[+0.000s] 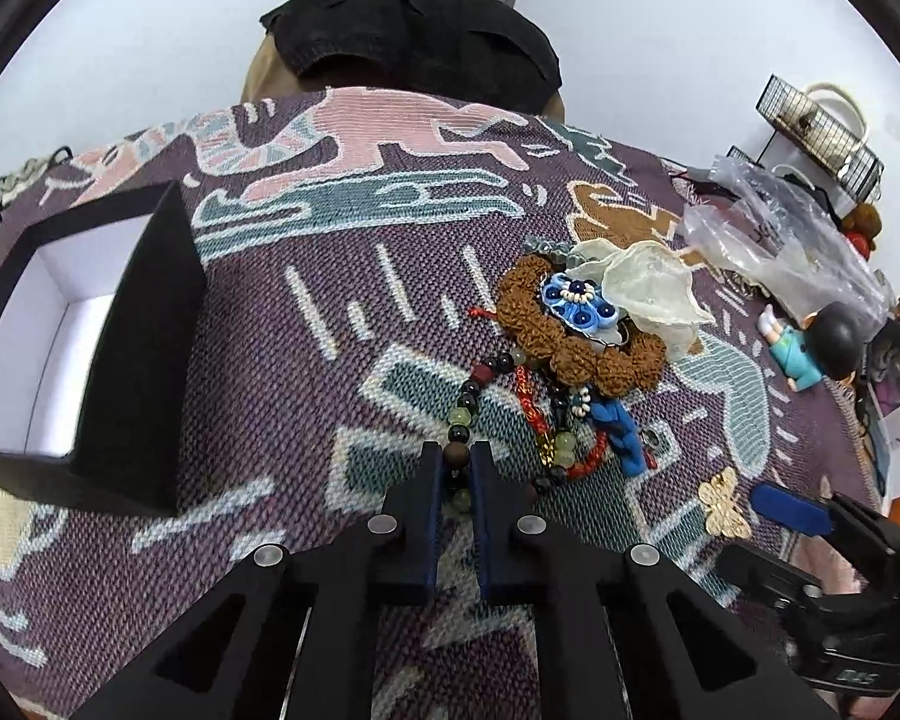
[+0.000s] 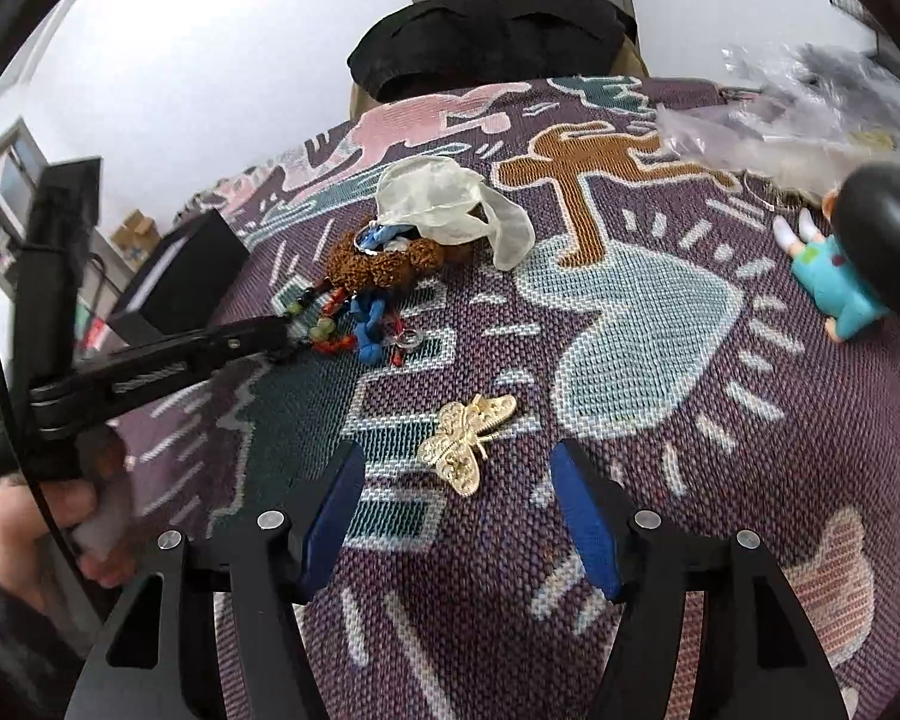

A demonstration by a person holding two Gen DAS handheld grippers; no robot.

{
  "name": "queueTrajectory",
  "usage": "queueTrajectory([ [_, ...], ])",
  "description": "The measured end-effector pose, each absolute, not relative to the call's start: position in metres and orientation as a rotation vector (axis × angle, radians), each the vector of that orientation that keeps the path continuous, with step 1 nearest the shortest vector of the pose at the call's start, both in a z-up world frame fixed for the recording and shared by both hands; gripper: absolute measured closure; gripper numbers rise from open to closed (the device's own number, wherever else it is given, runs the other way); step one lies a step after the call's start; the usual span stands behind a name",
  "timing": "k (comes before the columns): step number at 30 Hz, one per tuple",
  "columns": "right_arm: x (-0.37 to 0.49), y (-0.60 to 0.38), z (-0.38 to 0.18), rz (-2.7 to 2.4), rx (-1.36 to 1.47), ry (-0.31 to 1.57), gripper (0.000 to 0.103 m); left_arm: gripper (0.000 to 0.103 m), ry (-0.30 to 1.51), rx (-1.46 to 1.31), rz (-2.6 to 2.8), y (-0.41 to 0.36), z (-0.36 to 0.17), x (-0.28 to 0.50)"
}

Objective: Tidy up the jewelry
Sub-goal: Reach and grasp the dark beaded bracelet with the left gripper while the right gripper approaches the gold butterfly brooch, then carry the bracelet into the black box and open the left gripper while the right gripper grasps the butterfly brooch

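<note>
The left gripper (image 1: 455,462) is clamped on a brown bead of the beaded bracelet (image 1: 465,405), its 2 blue-padded fingers (image 1: 429,516) pressed close on either side of the strand. The bracelet's dark, green and red beads run up from there toward a jewelry pile in the middle of the desk (image 1: 306,372), which is covered by a purple woven cloth with pink, teal and brown figures. In that pile a brown rough-bead bracelet (image 1: 576,354) rings a blue flower brooch (image 1: 579,303), with a red cord (image 1: 531,408) and a blue knotted cord (image 1: 621,426) just below it and a sheer cream organza pouch (image 1: 654,288) lying against its far side.

The right gripper (image 2: 456,480) stands with its jaws apart over the cloth, and the gold butterfly brooch (image 2: 465,435) lies flat between its fingertips, touched by neither pad.

To the left of the pile, well apart from it, sits an open black box (image 1: 132,324) with a white interior. On the right side of the desk a small doll (image 2: 852,252) in a teal outfit lies on its side, near crumpled clear plastic bags (image 1: 768,240). A person's hand (image 2: 84,516) grips the left gripper's handle at the left edge of the right wrist view.
</note>
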State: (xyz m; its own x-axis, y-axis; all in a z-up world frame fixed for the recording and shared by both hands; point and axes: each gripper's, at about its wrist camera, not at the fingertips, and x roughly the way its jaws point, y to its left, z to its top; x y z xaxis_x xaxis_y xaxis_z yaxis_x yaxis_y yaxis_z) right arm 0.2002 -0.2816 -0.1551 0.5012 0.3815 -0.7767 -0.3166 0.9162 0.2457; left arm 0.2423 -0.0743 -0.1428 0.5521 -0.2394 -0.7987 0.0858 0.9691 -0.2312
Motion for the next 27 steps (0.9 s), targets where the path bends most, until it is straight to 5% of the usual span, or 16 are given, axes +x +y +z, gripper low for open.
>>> queueTrajectory([
  [8,0.202,-0.249,-0.158,0.357,-0.102,0.942,0.039,0.094,0.885,-0.213,-0.2,-0.055,-0.107,0.223],
  [11,0.201,-0.244,-0.155,0.354,-0.135,0.933,0.06,0.094,0.855,-0.221,-0.201,-0.05,-0.093,0.218],
  [12,0.201,-0.245,-0.154,0.355,-0.136,0.935,0.075,0.094,0.845,-0.22,-0.198,-0.048,-0.089,0.217],
  [15,0.202,-0.247,-0.153,0.362,-0.13,0.946,0.076,0.094,0.814,-0.22,-0.194,-0.042,-0.074,0.212],
  [18,0.201,-0.249,-0.146,0.368,-0.109,0.928,0.089,0.094,0.781,-0.216,-0.187,-0.033,-0.059,0.207],
  [27,0.207,-0.258,-0.137,0.436,-0.005,0.936,0.089,0.094,0.722,-0.227,-0.143,0.001,-0.03,0.2],
])
